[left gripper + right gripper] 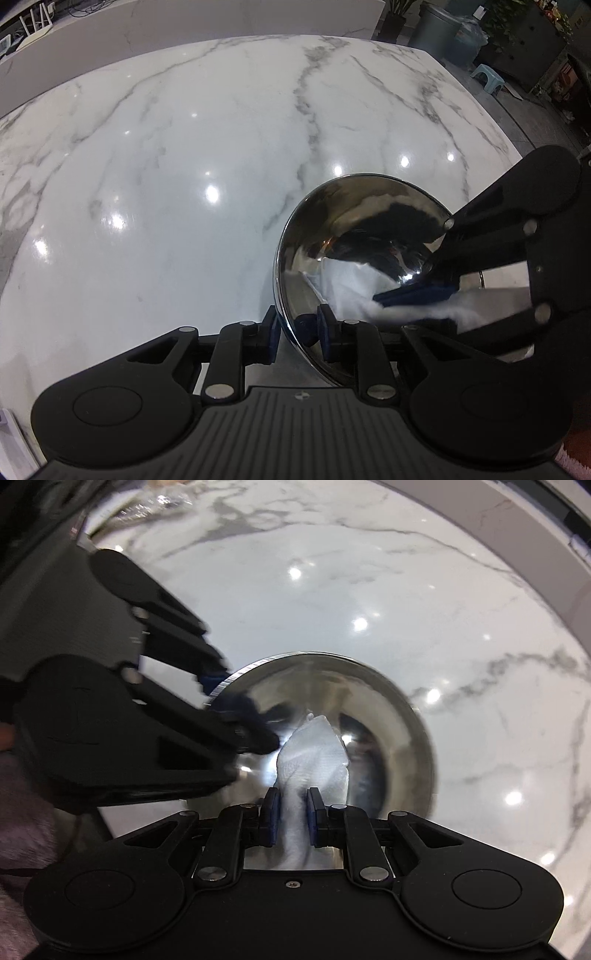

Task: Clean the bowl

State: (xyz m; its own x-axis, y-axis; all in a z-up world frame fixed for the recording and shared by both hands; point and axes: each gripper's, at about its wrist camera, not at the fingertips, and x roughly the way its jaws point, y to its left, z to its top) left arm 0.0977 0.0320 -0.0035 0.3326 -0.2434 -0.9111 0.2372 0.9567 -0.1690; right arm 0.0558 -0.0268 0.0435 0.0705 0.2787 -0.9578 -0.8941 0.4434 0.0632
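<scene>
A shiny steel bowl [351,240] is tilted on the white marble table [184,166]. My left gripper [297,334] is shut on the bowl's near rim, one pad outside and one inside. My right gripper [291,812] is shut on a white paper towel [314,753] and holds it inside the bowl [388,716]. In the left wrist view the right gripper [413,299] reaches in from the right with the towel [351,284] against the bowl's inner wall. In the right wrist view the left gripper [221,701] grips the bowl's left rim.
The marble table stretches far and left of the bowl, with a raised ledge [110,48] behind it. Beyond the table's far right edge are a grey bin [436,26], a small stool [487,74] and plants. Crinkled clear plastic [162,500] lies at the table's far side.
</scene>
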